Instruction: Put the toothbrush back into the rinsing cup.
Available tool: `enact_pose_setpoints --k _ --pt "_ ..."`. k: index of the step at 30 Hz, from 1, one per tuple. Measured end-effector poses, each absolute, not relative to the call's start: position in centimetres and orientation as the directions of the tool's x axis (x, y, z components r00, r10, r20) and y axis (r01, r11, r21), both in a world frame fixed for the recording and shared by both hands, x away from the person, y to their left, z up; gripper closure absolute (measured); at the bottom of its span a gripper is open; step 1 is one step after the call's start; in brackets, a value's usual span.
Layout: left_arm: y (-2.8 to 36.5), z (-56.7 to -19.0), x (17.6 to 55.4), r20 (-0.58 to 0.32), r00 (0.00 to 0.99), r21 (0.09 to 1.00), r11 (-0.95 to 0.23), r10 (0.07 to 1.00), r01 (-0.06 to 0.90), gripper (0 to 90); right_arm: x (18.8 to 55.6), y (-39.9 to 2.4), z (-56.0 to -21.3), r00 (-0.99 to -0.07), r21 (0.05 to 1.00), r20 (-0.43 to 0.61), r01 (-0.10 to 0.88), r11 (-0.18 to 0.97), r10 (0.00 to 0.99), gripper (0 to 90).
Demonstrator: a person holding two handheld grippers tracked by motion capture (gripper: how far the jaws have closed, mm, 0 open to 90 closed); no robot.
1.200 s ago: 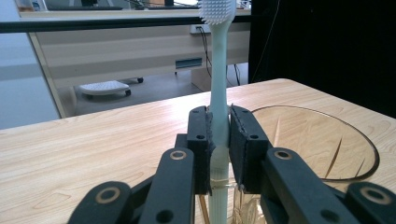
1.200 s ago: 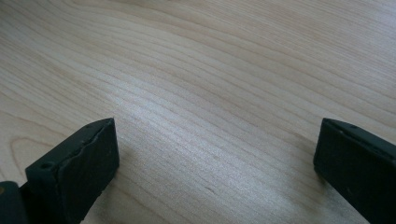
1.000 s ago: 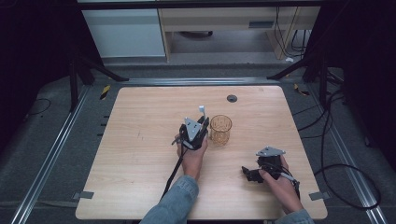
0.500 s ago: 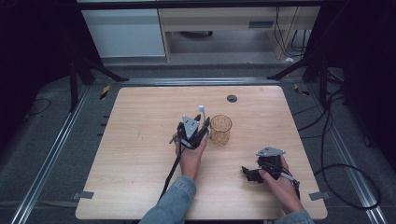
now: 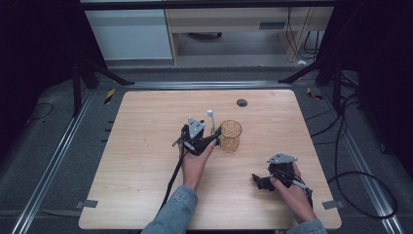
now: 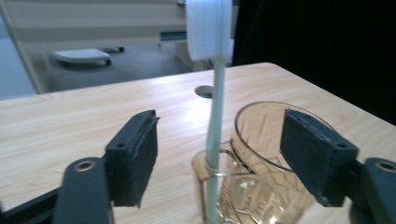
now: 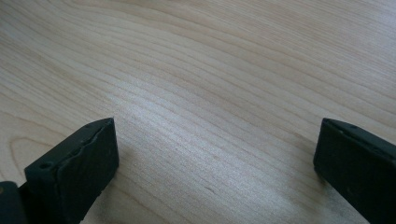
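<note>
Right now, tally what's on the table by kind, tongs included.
Amber glass cup: 1
White toothbrush, standing in a small holder on the cup's side: 1
Tongs: 2, left tongs and right tongs, both open
Dark round grommet in the tabletop: 1
Total: 5

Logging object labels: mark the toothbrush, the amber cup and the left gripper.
toothbrush (image 6: 208, 29), left gripper view, white bristle head.
amber cup (image 5: 230, 136), high view, glass wall.
left gripper (image 5: 213, 137), high view, between its fingertips.
</note>
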State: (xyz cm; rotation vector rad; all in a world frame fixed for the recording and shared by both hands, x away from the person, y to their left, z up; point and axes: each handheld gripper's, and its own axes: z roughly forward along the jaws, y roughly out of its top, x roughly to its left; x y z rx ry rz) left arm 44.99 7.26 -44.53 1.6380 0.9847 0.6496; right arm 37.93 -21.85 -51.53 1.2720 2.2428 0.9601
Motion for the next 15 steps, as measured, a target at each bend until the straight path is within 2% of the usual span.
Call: enact_pose_setpoints --k 9,15 --pt "7.42 -44.43 44.98 -0.073 0.550 0.935 -0.135 0.832 0.328 13.4 37.93 -21.85 -51.53 -0.513 0.723 0.000 0.593 0.354 0.858 0.4" --pt "7.59 -44.49 45.00 -0.078 0.560 0.925 -0.150 0.825 0.350 10.6 37.93 -21.85 -51.53 -0.513 0.724 0.000 0.592 0.354 0.858 0.4"
